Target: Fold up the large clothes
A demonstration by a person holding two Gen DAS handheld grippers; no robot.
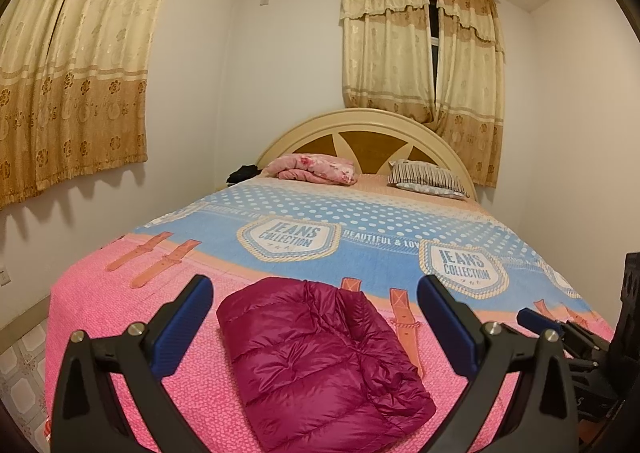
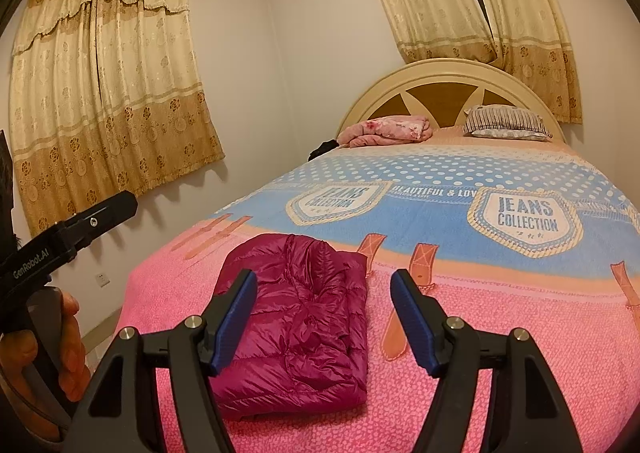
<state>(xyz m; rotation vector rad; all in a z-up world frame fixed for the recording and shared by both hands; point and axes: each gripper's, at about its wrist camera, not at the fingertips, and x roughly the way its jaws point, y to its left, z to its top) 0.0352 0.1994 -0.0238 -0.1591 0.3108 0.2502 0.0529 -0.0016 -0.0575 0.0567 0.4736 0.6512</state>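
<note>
A magenta quilted down jacket (image 1: 320,361) lies folded into a compact rectangle on the pink foot end of the bed (image 1: 120,313). It also shows in the right wrist view (image 2: 296,321). My left gripper (image 1: 314,289) is open and empty, held above the jacket's near side. My right gripper (image 2: 324,285) is open and empty, above the jacket's right part. The right gripper's blue fingertip also shows at the right edge of the left wrist view (image 1: 532,319). The left gripper's body and the hand holding it show at the left of the right wrist view (image 2: 48,253).
The bed cover turns blue farther up (image 2: 440,189). A folded pink blanket (image 1: 316,169) and a striped pillow (image 1: 428,178) lie by the curved headboard (image 1: 372,125). Curtains (image 1: 72,73) hang on the left and back walls. Tiled floor (image 1: 20,365) lies left of the bed.
</note>
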